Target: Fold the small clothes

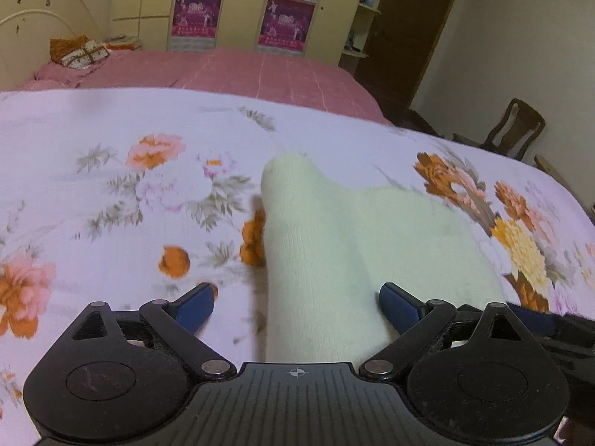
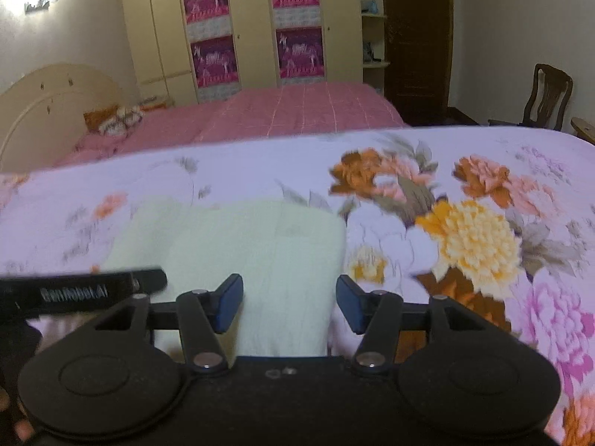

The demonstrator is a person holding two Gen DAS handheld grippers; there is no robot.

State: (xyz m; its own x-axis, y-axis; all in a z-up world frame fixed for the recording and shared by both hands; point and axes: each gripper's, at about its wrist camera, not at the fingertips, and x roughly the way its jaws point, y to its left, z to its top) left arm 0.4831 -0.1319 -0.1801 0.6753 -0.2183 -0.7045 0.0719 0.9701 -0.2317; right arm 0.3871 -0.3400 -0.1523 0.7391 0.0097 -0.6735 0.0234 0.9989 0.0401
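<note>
While both my pairs of fingers point down at the flowered sheet (image 1: pixel 111 193), the pale garment (image 1: pixel 334 245) lies flat on it right in front of them. My left fingers (image 1: pixel 295 306) are spread wide with nothing pinched; a ribbed, sleeve-like part of the garment runs up between them, its left edge well inside the left pad (image 1: pixel 195 306) and its right side close to the right pad, though I cannot tell if they touch. Its rounded far end stops short of the sheet's far edge, with bare sheet all around to the left.

My right fingers (image 2: pixel 289 303) are spread too, not pressing on anything. The garment (image 2: pixel 241 245) sits below and between them, and its right edge falls just inside my right pad (image 2: pixel 351 304). Bare flowered sheet stretches to the right of that edge. My other tool (image 2: pixel 81 291) shows as a black bar at the lower left, just beside my left pad.

Beyond the sheet's far edge is a pink bed (image 2: pixel 282 115), then a wardrobe (image 2: pixel 245 26). A chair (image 2: pixel 546 96) stands far right.
</note>
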